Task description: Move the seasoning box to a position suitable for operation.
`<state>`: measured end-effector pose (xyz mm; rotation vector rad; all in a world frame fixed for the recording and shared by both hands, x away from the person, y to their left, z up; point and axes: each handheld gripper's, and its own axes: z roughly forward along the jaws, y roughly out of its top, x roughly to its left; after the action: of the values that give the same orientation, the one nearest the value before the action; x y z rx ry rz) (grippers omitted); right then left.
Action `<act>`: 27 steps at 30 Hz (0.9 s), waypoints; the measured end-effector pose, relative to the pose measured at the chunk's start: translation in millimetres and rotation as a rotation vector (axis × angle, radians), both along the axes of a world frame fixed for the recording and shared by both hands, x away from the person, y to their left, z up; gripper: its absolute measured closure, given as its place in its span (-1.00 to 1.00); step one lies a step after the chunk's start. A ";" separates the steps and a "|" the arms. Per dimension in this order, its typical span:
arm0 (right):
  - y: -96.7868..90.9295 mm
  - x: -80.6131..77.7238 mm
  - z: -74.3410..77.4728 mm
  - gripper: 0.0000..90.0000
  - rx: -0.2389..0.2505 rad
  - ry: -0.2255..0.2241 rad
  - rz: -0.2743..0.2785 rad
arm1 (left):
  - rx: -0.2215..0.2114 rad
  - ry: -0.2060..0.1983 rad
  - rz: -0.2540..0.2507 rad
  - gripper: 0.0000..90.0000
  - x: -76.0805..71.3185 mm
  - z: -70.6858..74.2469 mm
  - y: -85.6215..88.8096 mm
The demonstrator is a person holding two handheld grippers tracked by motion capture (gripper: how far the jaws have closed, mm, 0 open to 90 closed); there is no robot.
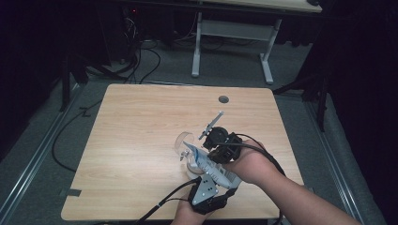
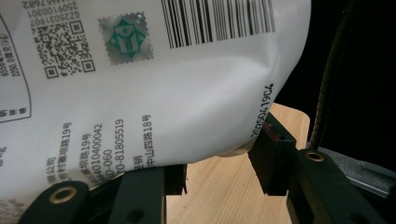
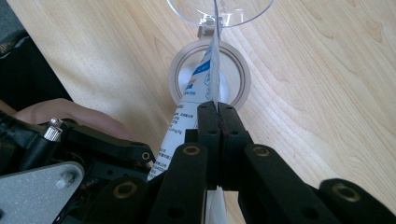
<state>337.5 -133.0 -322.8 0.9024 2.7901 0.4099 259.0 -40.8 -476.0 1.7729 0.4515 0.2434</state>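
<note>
A pale wooden desk [image 1: 141, 140] takes up the middle of the room, with a round grey cable port [image 1: 223, 99] near its far edge. Toward the near right of it, a white printed pouch [image 1: 209, 165] is held tilted between both hands, its upper end leaning over a small clear jar [image 1: 184, 143] that stands on the desk with its hinged lid flipped open.

The left tool [image 1: 212, 185], at the near edge, grasps the pouch's lower body: in the left gripper view the bag [image 2: 154, 79], with its barcode and QR code, bulges between the two black jaws, which press its sides. The right tool [image 1: 220, 151], just beyond, is clenched flat on the pouch's thin edge; in the right gripper view its jaws meet on the seam [image 3: 215, 70], which points straight at the jar's round mouth [image 3: 210, 77] below.
</note>
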 end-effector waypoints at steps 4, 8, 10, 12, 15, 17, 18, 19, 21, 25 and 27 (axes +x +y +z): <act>-0.1 0.3 0.1 1.00 -0.001 -0.002 0.002 | -0.002 0.001 0.000 0.35 -0.1 0.2 -0.1; -0.1 0.4 0.2 1.00 -0.001 -0.004 0.002 | -0.004 0.001 0.000 0.35 -0.1 0.7 -0.1; 0.0 0.3 0.5 1.00 0.000 -0.005 0.000 | -0.004 -0.001 0.000 0.35 0.0 0.8 -0.2; -0.1 0.3 0.7 1.00 0.000 -0.005 0.000 | -0.005 -0.001 0.000 0.35 0.2 0.9 -0.2; 0.0 0.2 1.5 1.00 0.001 -0.010 -0.002 | -0.006 -0.004 0.001 0.35 0.9 1.6 -0.6; -0.3 0.4 1.9 1.00 -0.001 -0.012 -0.002 | -0.004 -0.003 -0.001 0.35 1.5 1.8 -0.9; -0.5 0.5 1.9 1.00 -0.001 -0.011 -0.003 | -0.004 -0.001 -0.002 0.35 1.7 1.9 -1.2; -0.7 0.6 2.1 1.00 -0.004 -0.012 -0.003 | -0.003 -0.001 -0.002 0.35 2.0 2.1 -1.5; -1.6 1.0 1.9 1.00 0.000 -0.014 -0.003 | -0.003 0.000 -0.003 0.35 2.2 2.3 -1.8; -2.4 0.8 2.3 1.00 -0.004 -0.014 -0.006 | -0.004 0.000 -0.005 0.35 2.1 2.7 -2.7; -2.5 0.6 2.4 1.00 -0.004 -0.014 -0.009 | -0.003 0.000 -0.004 0.35 2.4 2.8 -2.7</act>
<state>338.2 -135.5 -320.4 0.9076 2.7723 0.4081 261.4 -43.5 -473.2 1.7705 0.4478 0.2393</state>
